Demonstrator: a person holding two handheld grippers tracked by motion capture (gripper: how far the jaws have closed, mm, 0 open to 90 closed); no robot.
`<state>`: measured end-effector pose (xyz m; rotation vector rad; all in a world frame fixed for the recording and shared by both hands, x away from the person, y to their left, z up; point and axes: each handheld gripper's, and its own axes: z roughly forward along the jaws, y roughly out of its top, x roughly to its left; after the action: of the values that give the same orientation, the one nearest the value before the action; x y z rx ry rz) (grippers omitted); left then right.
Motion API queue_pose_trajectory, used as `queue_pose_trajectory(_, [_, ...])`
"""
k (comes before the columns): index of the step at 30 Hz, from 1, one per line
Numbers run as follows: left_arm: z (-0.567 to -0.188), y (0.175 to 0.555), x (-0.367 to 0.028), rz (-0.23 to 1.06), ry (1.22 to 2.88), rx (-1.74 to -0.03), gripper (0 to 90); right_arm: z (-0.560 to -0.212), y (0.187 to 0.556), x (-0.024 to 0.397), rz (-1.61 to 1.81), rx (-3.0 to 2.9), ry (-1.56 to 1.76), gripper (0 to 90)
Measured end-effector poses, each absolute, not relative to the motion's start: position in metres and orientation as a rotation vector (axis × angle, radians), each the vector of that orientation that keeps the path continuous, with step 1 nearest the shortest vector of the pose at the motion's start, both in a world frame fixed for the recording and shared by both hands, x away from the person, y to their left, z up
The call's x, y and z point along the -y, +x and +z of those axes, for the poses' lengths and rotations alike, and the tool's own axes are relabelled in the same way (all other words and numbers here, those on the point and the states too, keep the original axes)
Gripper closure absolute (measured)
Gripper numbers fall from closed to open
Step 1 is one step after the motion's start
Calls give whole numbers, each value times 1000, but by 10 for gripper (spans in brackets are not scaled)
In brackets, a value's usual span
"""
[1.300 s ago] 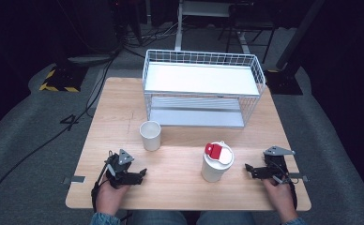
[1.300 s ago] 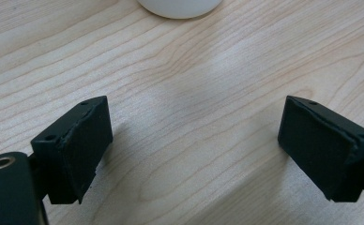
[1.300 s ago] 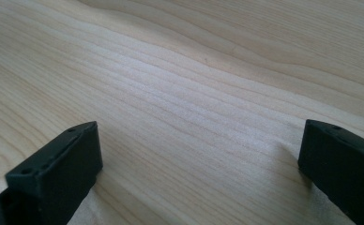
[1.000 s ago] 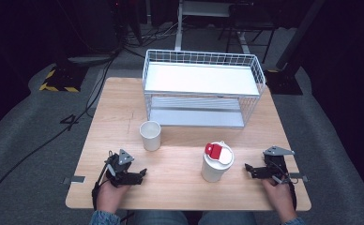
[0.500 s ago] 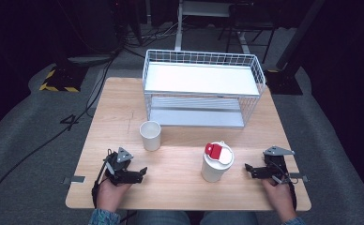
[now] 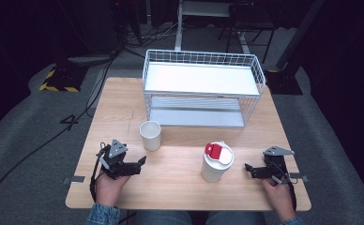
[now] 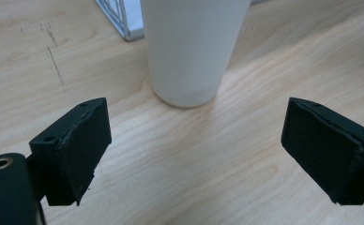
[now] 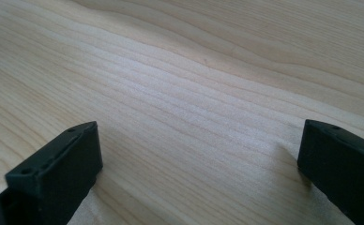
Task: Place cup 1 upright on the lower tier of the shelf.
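Observation:
A small open white cup [image 6: 150,135] stands on the wooden table [image 6: 180,187], left of centre. In the left gripper view this cup [image 7: 192,47] is upright just ahead of the jaws. My left gripper [image 6: 140,164] [image 7: 196,126] hovers just short of it, a little above the wood. Its jaws have just been opening and stand wide, with nothing between them. A taller white cup with a red and white lid [image 6: 216,164] stands right of centre. My right gripper [image 6: 248,168] [image 8: 199,145] rests low on the table to its right, open over bare wood.
A white wire rack with two shelves [image 6: 203,84] takes up the far half of the table. In the left gripper view its corner [image 7: 119,18] lies just behind the open cup. Dark floor, cables and stands surround the table.
The left gripper has lifted slightly off the table towards the open cup. The right gripper and both cups have stayed where they were.

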<state>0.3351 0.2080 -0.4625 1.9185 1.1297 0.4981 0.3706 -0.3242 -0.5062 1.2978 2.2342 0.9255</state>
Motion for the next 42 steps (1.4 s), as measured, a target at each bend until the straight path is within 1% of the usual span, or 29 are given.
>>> queue_pose_trajectory(3, [-461,338,-206,523,1883,-1115,95,-506,371,324,925,-2234,1298,4])
queue_pose_trajectory(8, [-464,347,-202,501,1825,-1086,95,-506,370,324,924,-2232,1300,4])
queue_pose_trajectory(15, [-465,360,-196,544,1789,-1062,94,-506,370,324,925,-2232,1300,5])
queue_pose_trajectory(22, [-468,374,-190,553,1778,-1047,94,-506,370,324,924,-2230,1302,5])
queue_pose_trajectory(27, [-475,385,-183,529,1757,-1036,95,-506,370,324,924,-2230,1301,5])
queue_pose_trajectory(42, [-489,399,-175,502,1764,-1050,98,-506,370,324,923,-2229,1302,5])
